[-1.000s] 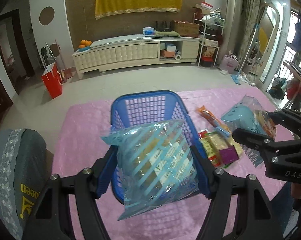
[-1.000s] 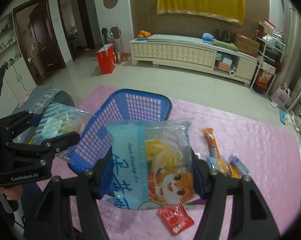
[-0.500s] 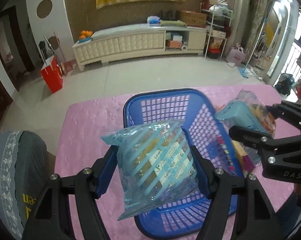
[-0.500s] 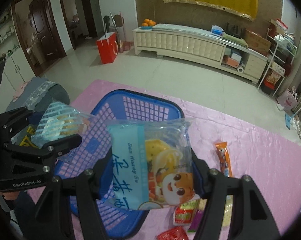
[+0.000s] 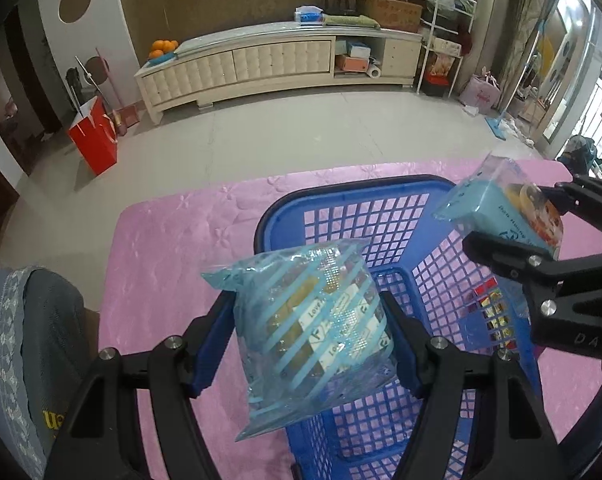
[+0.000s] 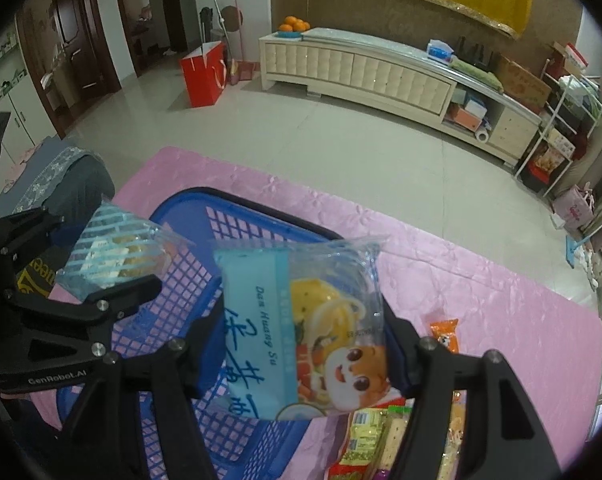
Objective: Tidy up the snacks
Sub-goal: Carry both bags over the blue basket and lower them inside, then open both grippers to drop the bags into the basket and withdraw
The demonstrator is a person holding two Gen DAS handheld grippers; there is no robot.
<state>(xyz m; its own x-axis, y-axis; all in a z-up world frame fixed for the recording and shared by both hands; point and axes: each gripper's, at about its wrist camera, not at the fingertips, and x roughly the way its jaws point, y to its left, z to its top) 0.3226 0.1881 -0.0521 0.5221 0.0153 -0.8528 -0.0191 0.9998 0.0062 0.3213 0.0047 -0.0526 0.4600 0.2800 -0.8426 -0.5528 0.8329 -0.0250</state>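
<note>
The blue basket (image 5: 365,216) stands open-topped, its mesh floor bare, so there is room to pass down inside. Its raised walls bar entry from the sides. Loose snack packets (image 6: 375,440) crowd the pink tablecloth (image 5: 173,240) just right of the basket; the cloth to its left lies open.

Blue perforated plastic basket (image 5: 365,216) standing upright and empty on the pink-covered bench (image 5: 173,248). Clear packet with pale blue diagonal stripes (image 5: 317,328), held above the basket's left rim. Pale blue noodle packet with a cartoon face (image 6: 301,332), held above its right rim. Further small wrapped snacks (image 6: 381,440) lie right of the basket.
</note>
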